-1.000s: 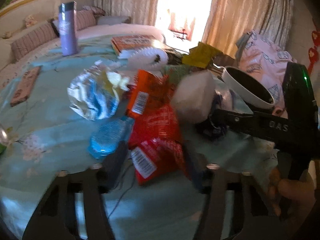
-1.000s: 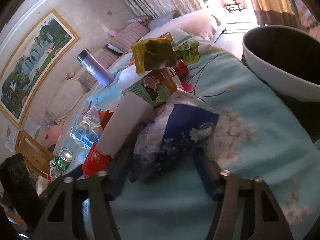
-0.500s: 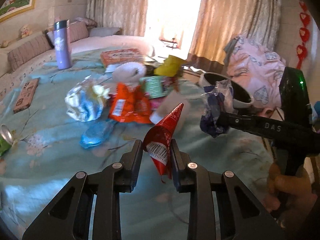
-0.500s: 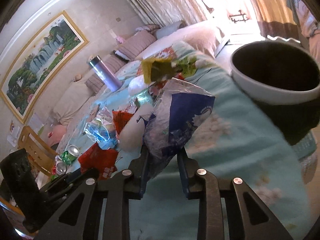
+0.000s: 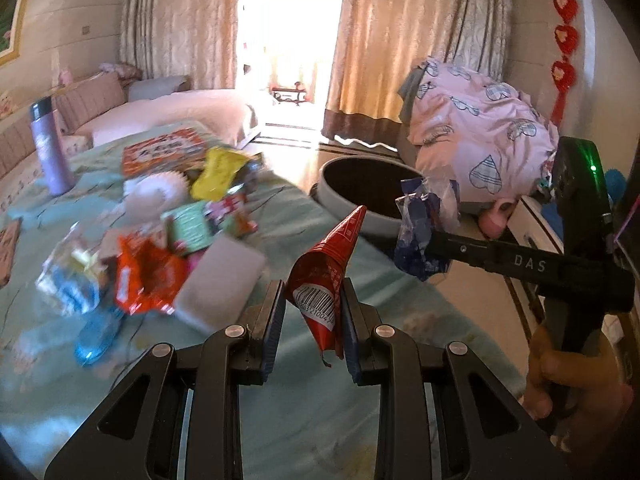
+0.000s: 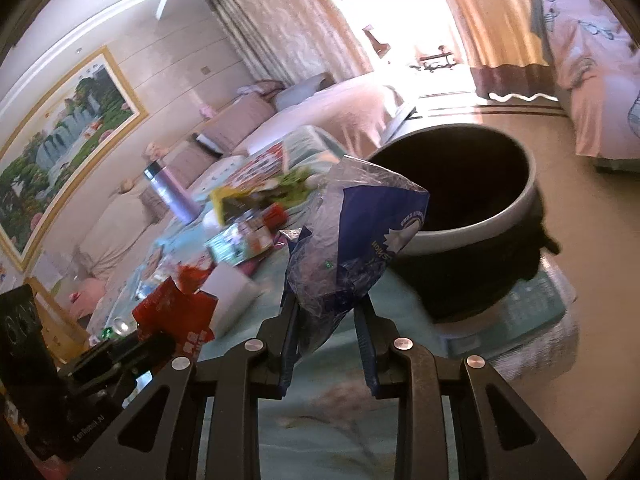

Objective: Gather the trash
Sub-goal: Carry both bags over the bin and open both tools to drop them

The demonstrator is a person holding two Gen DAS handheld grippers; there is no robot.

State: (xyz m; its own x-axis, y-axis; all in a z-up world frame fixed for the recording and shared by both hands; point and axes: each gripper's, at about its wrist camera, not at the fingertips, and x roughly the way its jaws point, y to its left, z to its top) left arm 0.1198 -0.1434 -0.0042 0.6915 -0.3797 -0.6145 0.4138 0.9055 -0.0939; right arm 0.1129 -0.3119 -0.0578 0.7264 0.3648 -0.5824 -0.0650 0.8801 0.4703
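At far left of the left wrist view a purple flask stands upright on the tabletop, which wears a pale blue-green flowered cloth. Behind it a sofa with striped cushions runs along the wall, and the right wrist view shows a gold-framed landscape painting above it. Loose trash is spread over the cloth: a crumpled clear-and-blue bag, an orange packet, a white block just beside it, a green carton, a yellow wrapper and a red-printed box farther back. Much of it is blurred.

In the middle, the left gripper has its jaws closed onto a red wrapper, held off the cloth with its pointed end up and a barcode facing the camera. Sunlit curtains flank a bright doorway behind.

To the right, past the tabletop's edge, stands the bin, a round tub with a pale rim and dark inside. The right gripper reaches in from the right, jaws clamped on a crumpled blue-and-clear bag held in the air near the bin's rim; in its own view that bag sits between the jaws with the bin just behind. Farther right lies a pink heart-print quilt, and red heart ornaments hang on the wall.
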